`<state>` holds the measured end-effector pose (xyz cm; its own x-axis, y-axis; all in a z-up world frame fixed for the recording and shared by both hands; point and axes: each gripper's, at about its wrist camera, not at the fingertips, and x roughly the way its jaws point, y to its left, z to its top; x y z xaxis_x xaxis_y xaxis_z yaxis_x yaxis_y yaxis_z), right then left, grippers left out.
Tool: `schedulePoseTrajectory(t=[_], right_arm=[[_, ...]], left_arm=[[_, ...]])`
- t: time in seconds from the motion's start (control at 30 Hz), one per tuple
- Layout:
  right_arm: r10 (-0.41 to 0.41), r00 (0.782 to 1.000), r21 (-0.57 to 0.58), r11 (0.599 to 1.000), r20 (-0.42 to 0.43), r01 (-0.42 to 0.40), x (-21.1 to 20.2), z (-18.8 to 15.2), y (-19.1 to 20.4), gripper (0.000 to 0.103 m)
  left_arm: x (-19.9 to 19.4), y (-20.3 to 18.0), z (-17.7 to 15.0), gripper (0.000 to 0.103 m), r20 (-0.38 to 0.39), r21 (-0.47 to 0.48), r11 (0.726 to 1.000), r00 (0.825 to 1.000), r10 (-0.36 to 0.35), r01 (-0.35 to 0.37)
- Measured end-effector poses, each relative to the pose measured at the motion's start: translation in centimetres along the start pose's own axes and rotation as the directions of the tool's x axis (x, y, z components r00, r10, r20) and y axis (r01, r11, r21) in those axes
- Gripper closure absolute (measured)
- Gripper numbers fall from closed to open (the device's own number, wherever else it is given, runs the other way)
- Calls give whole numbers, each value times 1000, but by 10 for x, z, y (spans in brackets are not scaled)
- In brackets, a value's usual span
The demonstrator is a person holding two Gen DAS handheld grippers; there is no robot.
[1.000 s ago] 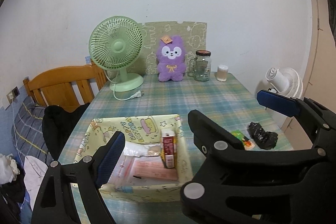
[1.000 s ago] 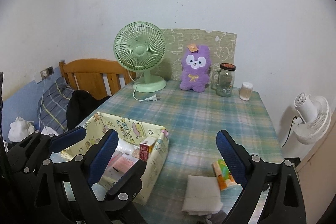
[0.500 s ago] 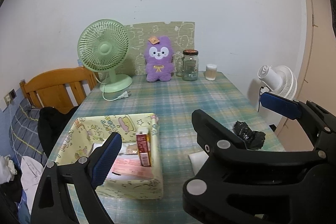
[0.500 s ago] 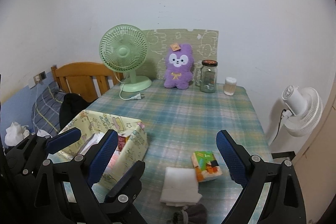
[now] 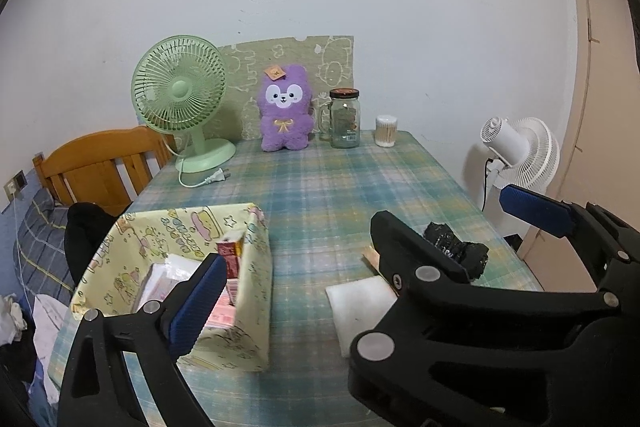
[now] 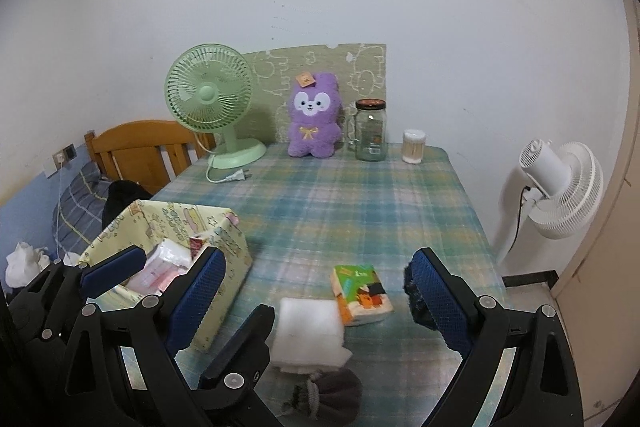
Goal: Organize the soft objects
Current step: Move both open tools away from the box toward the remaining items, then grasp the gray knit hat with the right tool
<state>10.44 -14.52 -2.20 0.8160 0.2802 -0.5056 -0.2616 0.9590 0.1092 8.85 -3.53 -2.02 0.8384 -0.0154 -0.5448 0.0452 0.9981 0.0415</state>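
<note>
Right wrist view | right gripper open, empty | white pad lower centre between its fingers, nearer than left gripper, jaws opening, empty | box left

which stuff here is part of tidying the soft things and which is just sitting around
Likely part of the job: white folded cloth, tissue pack, grey sock, black bundle, yellow fabric box, maybe the purple plush.

Just lying about: green fan, glass jar, cotton swab tub, white fan.
</note>
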Motion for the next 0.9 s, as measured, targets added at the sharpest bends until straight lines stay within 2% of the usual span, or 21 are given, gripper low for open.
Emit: schedulePoseTrajectory(t=[0.53,0.77,0.9], right_arm=[[-68,997,33,997,-43,69,9,-44,-31,7],[-51,997,53,997,-57,54,14,-61,-36,7],[-65,995,61,996,-82,70,22,-70,-38,7]], left_arm=[[22,-29,-36,3,-56,-15,999,998,-31,31],[28,-35,-50,3,-70,0,1000,997,-21,21],[36,-36,-57,3,-107,-1,1000,994,-29,29]])
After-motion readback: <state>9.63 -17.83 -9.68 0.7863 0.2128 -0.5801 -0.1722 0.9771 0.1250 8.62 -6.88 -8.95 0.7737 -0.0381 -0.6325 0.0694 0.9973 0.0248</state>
